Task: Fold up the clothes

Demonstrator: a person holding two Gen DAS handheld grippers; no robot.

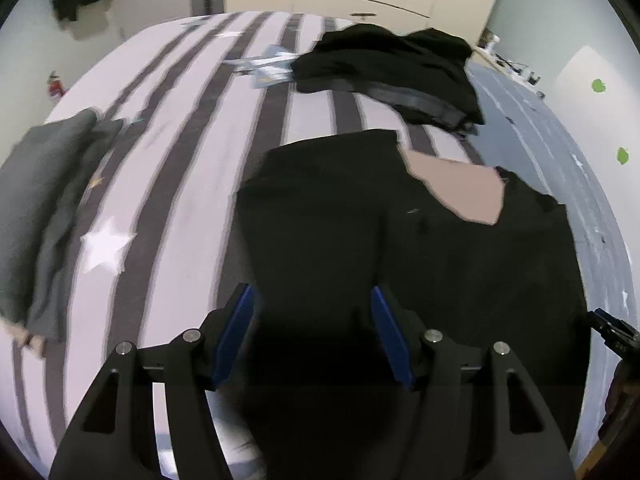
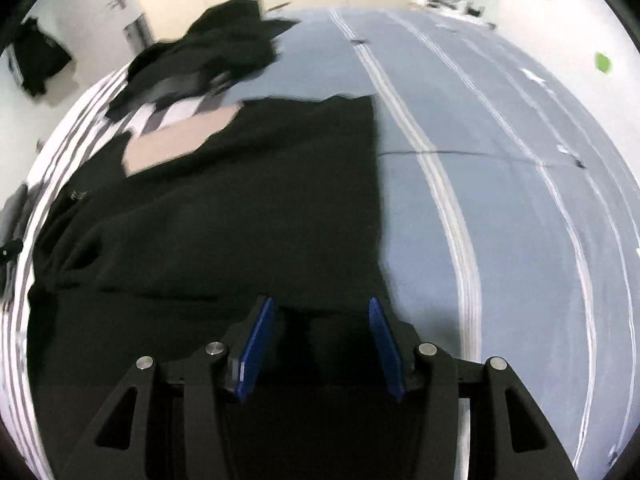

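On the bed, far off to the left of the left gripper's (image 1: 312, 300) jaws, a grey folded garment (image 1: 44, 200) lies on the striped sheet (image 1: 192, 168) — white with dark grey bands and a white star (image 1: 106, 248) printed just left of the jaws. The left jaws stand apart with nothing pressed between the blue pads (image 1: 236, 332); they hang over the near left part of the black garment (image 1: 400, 260), which is spread flat ahead of and beneath them and runs on to their right. Whether the pads touch the cloth cannot be told. A pale pinkish patch (image 1: 460, 188) shows ahead and to the right of these jaws, at the far edge of the black garment. Further ahead, well beyond the jaws, a heap of dark clothes (image 1: 392, 72) sits on the stripes, with some light blue and white cloth (image 1: 268, 64) just to its left. At the right edge of the left wrist view, part of the right gripper (image 1: 612, 332) shows, blurred.

In the right wrist view the right gripper (image 2: 322, 312) hangs over the near right part of the same black garment (image 2: 224, 216), jaws partly open and gripping nothing — the cloth lies under and ahead of them, mostly to their left. The garment's right edge runs just beside the right pad, and to the right of it lies the blue sheet (image 2: 512, 200) with pale lengthwise lines. The heap of dark clothes (image 2: 208, 64) lies far ahead and to the left.
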